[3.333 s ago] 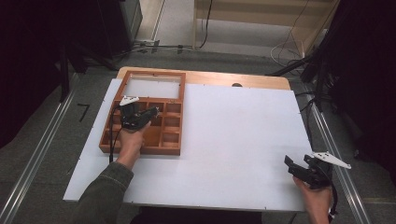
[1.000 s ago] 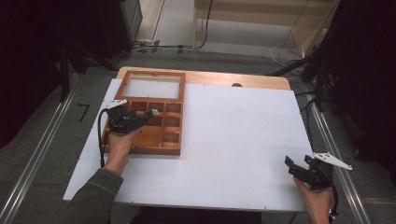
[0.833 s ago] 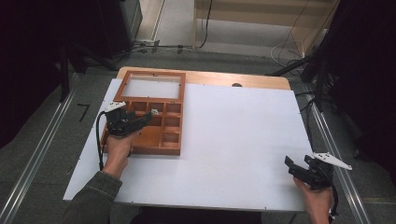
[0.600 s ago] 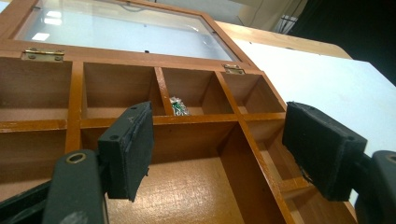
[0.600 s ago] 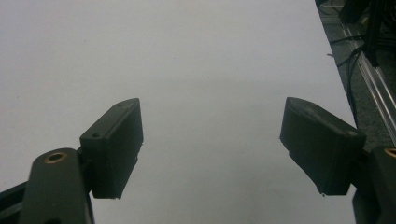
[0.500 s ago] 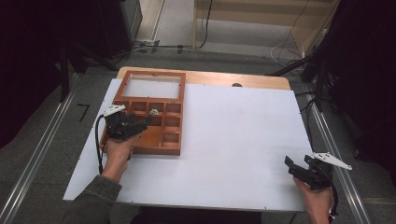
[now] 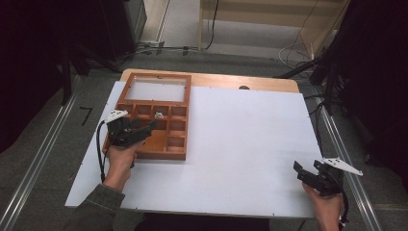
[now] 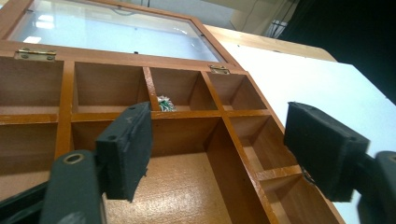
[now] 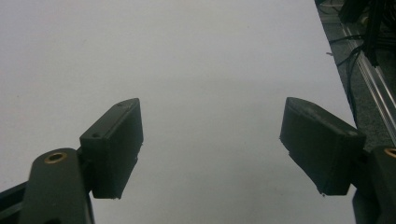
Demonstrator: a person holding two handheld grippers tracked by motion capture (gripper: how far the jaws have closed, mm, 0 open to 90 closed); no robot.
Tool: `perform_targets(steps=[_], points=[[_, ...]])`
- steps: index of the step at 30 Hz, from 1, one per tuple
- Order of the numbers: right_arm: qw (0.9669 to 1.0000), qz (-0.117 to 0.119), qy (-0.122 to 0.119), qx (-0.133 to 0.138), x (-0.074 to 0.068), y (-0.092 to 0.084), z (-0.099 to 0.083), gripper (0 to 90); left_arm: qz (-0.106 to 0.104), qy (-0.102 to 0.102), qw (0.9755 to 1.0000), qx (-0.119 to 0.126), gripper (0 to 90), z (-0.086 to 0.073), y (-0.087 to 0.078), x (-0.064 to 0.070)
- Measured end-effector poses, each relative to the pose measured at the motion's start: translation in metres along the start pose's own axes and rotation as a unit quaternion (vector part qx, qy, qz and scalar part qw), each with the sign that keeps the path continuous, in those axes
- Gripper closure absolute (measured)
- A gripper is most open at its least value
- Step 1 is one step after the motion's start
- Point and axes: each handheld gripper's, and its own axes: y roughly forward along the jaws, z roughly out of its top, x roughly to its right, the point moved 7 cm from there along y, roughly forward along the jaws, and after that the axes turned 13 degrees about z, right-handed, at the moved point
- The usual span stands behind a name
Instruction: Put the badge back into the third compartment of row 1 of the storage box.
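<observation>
A wooden compartment box (image 7: 161, 155) lies on the left of the white table top (image 7: 240, 134), its glass lid (image 7: 155, 90) folded open at the back. A small green and silver item (image 7: 158, 114) rests in a back-row compartment; the left gripper view shows this item (image 8: 164, 103) beyond the dividers (image 8: 187, 114). My left gripper (image 7: 150, 129) hovers over the box's left front part, pointing right. Its jaws (image 8: 219, 154) stand open over a large compartment with nothing between them. My right gripper (image 7: 306, 166) is at the table's front right corner, open (image 9: 210, 140) above bare white surface.
A wooden table edge with a round hole (image 7: 244, 88) shows behind the white top. Metal rails (image 7: 337, 139) run along both sides on the floor, with cables (image 7: 298, 50) at the back right. Dark equipment stands at left and right.
My left hand has drifted left and toward the box's near edge, with its jaws now turned to the right. The right hand has kept still.
</observation>
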Motion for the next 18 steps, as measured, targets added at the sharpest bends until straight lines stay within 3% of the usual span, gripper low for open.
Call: perform_targets(steps=[18], points=[[1.0000,-0.001,-0.002,-0.001,0.000,0.000,-0.001,19.3,-0.004,0.000,1.0000,0.008,18.9,-0.004,-0.013,0.005]])
